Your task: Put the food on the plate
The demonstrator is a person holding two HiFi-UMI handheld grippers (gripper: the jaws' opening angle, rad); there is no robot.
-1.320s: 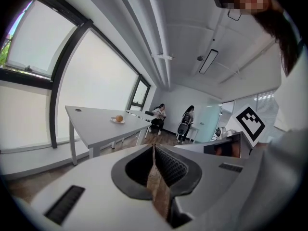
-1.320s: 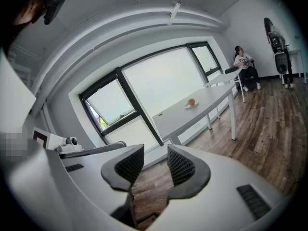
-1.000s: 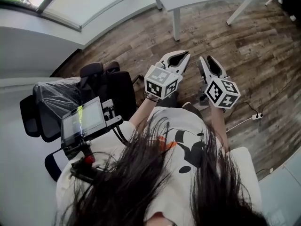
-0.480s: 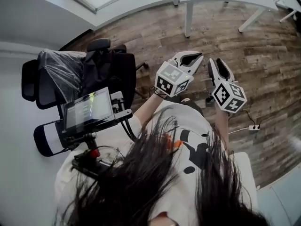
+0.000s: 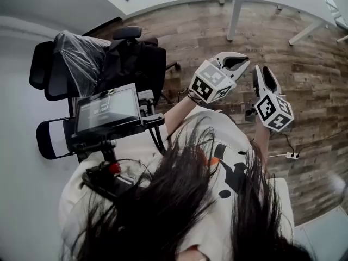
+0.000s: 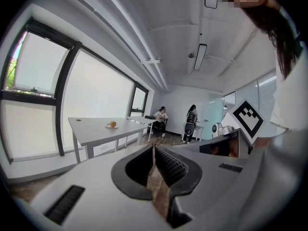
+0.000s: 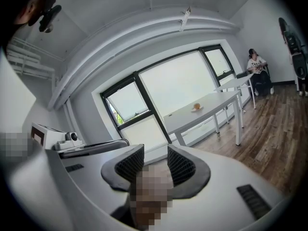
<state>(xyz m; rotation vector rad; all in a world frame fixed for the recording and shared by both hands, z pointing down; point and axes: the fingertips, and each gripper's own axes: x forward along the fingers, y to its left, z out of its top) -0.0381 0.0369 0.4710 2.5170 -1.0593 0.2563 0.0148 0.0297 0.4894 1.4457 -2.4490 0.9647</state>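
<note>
while both grippers hang over the wooden floor (image 5: 206, 31), the food (image 6: 112, 124) sits well apart from them on a small plate (image 6: 109, 126) on the white table (image 6: 91, 129) beside the windows. the food is a small roundish orange lump, too small to tell its long axis or heading.

left gripper (image 6: 154, 149): jaws clenched tip to tip, nothing between. right gripper (image 7: 156, 153): jaws drawn in to a narrow slot, grasping nothing.

both gripper views show food on plate. the head view cuts the table at its top edge, and alone shows the office chair (image 5: 130, 64) and mounted screen (image 5: 107, 110).
</note>
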